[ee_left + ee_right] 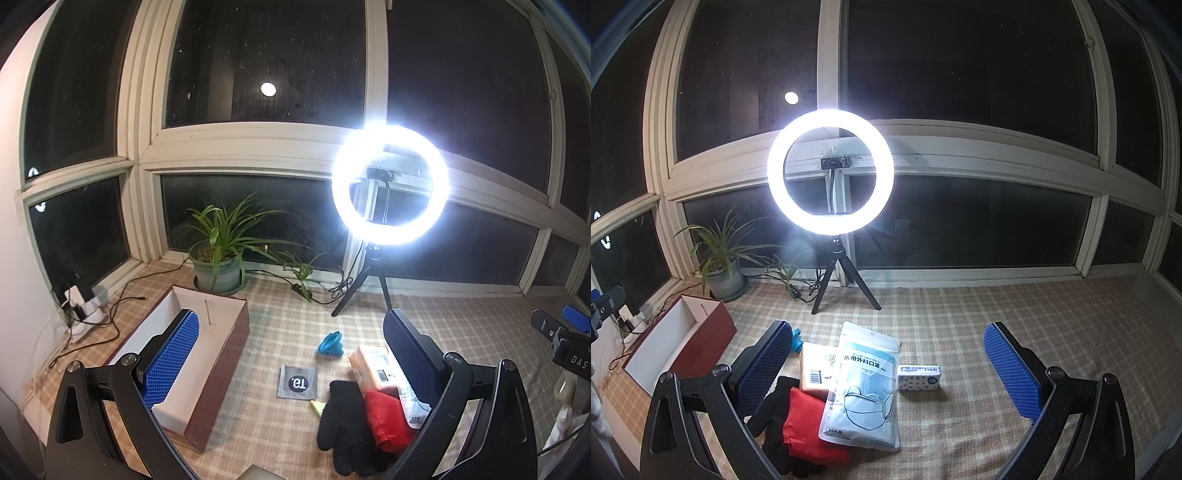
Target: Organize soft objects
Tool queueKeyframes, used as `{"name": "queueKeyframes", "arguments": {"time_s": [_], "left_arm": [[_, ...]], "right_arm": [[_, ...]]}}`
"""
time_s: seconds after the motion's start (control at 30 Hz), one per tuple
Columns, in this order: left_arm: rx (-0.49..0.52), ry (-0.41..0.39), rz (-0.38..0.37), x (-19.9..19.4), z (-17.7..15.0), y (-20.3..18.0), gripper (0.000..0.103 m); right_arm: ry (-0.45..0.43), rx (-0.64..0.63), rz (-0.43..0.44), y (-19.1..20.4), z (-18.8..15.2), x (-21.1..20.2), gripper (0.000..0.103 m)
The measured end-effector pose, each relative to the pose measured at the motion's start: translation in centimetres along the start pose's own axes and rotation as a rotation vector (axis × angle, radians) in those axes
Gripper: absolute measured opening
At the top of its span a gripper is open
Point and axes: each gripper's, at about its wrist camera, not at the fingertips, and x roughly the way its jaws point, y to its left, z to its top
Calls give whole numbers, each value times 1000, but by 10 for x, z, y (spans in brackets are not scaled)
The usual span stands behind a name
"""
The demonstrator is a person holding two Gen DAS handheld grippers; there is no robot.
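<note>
A pile of soft items lies on the checked cloth: a black glove [343,424] [775,417], a red fabric piece [388,417] [809,428], an orange packet [369,365] [814,369], a mask pack [862,387] and a small tissue pack [919,377]. An open brown box with white inside [207,354] [679,343] stands to the left. My left gripper [291,358] is open above the cloth between box and pile. My right gripper [886,365] is open above the mask pack.
A grey sachet [297,382] and a blue funnel-like thing [330,343] lie near the pile. A lit ring light on a tripod [389,184] [831,175], a potted plant [218,258] [726,273] and cables with a charger [83,306] stand by the window.
</note>
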Motion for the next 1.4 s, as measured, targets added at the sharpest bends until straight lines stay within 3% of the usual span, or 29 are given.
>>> {"name": "queueKeyframes", "arguments": {"time_s": [0.5,0.97,1.17,1.4], "left_arm": [[3,38,6,-2,-18,-3,100],[-18,154,-11,20,-49,-8,100],[-19,206,-68,35,-61,-27,100],[-3,296,-196,63,-74,-69,100]], "right_arm": [[14,-8,4,-2,-6,-3,102],[127,102,77,-45,-39,29,102],[191,138,88,-65,-53,43,102],[269,221,134,-98,-67,61,102]]}}
